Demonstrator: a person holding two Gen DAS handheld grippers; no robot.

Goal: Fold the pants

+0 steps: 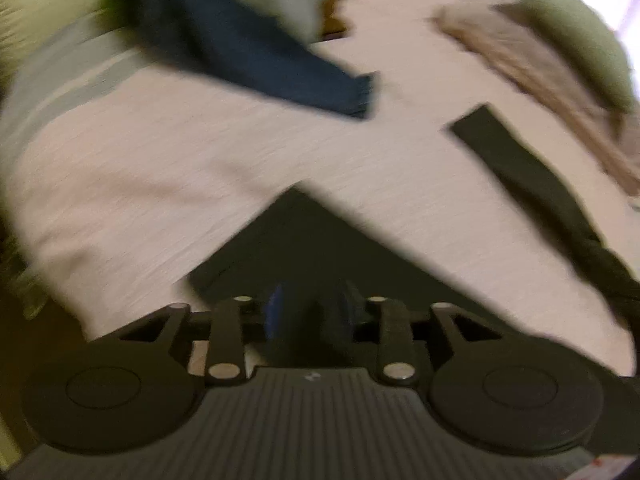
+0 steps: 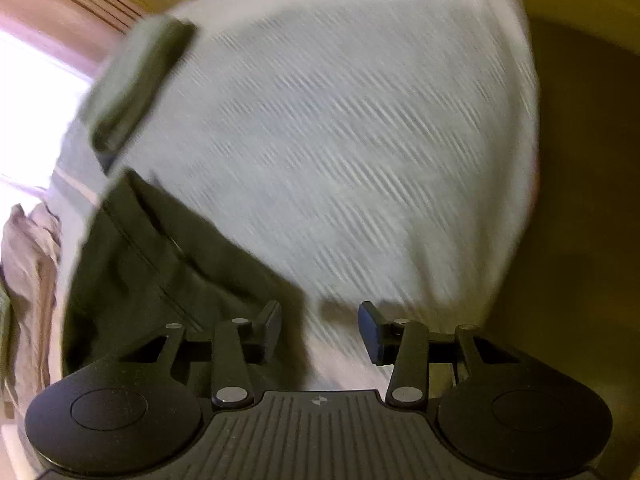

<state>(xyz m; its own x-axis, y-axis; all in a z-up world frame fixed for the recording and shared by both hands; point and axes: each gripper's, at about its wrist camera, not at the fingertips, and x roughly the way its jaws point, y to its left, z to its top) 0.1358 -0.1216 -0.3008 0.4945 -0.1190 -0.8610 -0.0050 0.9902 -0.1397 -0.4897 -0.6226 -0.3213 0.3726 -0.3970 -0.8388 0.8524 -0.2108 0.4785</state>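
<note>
The dark pants (image 1: 304, 248) lie on a pale bedcover (image 1: 160, 168), one leg (image 1: 520, 168) running away to the upper right. My left gripper (image 1: 312, 312) hangs just over the dark cloth, its fingers (image 1: 276, 312) a small way apart; the picture is blurred and I see no cloth pinched. In the right wrist view the pants (image 2: 160, 264) lie at the lower left, with a leg end (image 2: 132, 84) farther up. My right gripper (image 2: 322, 332) is open over the bare bedcover (image 2: 360, 140), its left finger (image 2: 272, 328) at the edge of the cloth.
Blue jeans (image 1: 256, 52) lie across the far left of the bed. Beige clothes (image 1: 520, 52) and a green piece (image 1: 572, 36) are heaped at the far right. The bed's edge drops to a brown floor (image 2: 580, 200) on the right.
</note>
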